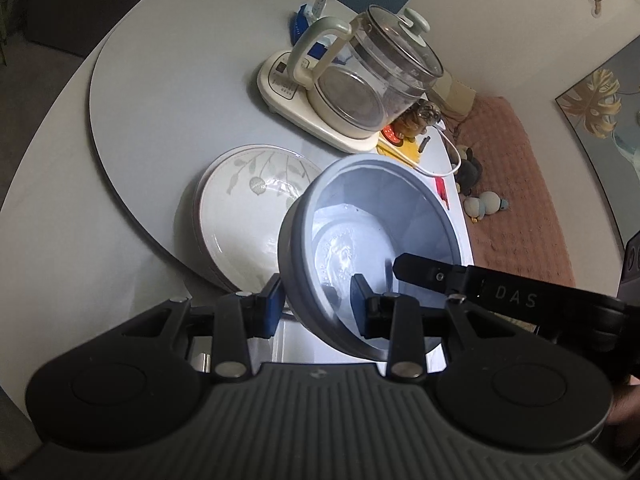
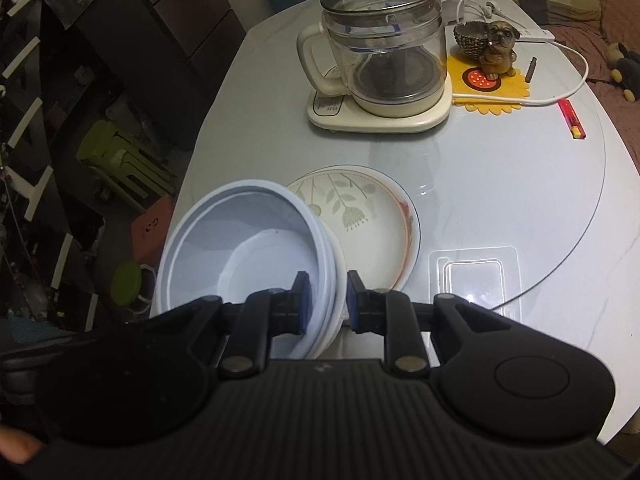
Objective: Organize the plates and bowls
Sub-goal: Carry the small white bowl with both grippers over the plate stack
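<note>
Left wrist view: the blue-grey bowl [image 1: 380,248] is tilted toward the camera above the near edge of the white table [image 1: 168,128], its rim wall caught between the blue pads of the left gripper [image 1: 316,304], one finger outside the wall and one inside, the jaws closed down to the thickness of that wall. A black finger of the other tool reaches into the bowl from the right side. Just behind the bowl and partly hidden by it lies the stack of plates [image 1: 248,216], the top one cream with a pale leaf print. Farther back stands the glass kettle [image 1: 372,76] on its cream base, and beside it a dog figurine [image 1: 420,118] on a yellow mat, with a white cable trailing toward the table edge. In the right wrist view the same bowl [image 2: 244,248] shows its pale inside, held tilted over the left part of the plates [image 2: 360,216], and the right gripper [image 2: 326,300] pinches the opposite side of the rim, jaws narrowed onto the stacked white edge. A clear plastic lid [image 2: 474,276] lies flat on the table [image 2: 500,184] just right of the plates, a red pen [image 2: 573,119] lies well off toward the far right, and the kettle [image 2: 384,40] stands behind.
</note>
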A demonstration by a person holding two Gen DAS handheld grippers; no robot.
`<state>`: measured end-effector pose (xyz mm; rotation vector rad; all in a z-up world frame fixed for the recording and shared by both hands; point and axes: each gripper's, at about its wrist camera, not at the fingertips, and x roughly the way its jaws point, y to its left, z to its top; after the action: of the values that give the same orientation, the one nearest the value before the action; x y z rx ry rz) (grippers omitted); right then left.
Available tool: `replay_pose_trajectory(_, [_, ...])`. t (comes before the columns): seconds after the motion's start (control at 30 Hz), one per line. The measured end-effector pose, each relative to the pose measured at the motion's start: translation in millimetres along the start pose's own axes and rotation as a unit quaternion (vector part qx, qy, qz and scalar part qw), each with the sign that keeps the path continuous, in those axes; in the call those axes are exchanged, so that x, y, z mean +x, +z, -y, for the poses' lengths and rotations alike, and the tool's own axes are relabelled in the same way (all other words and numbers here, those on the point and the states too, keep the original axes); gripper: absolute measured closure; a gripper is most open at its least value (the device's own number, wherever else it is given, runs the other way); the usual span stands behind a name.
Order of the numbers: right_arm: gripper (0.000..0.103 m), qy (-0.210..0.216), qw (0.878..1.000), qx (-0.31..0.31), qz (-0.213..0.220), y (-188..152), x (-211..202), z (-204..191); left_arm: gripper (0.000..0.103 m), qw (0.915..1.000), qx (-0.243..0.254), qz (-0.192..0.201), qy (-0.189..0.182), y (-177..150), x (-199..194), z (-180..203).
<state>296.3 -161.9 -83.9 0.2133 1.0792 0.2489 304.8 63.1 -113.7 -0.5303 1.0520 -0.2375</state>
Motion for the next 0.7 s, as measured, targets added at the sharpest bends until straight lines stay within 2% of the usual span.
replay_pose_trajectory(0.3, [0.081,0.005,1.000,-0.006,-0.025,32,52,8,0.064,0.9996,-0.018,-0.013,0.019,34,49,-17])
replay_pose_trajectory(0.7, [0.081,-0.005,0.997,-0.014,-0.072,45,112,21,0.064,0.9976,-0.027,-0.045,0.045,60,108,-34])
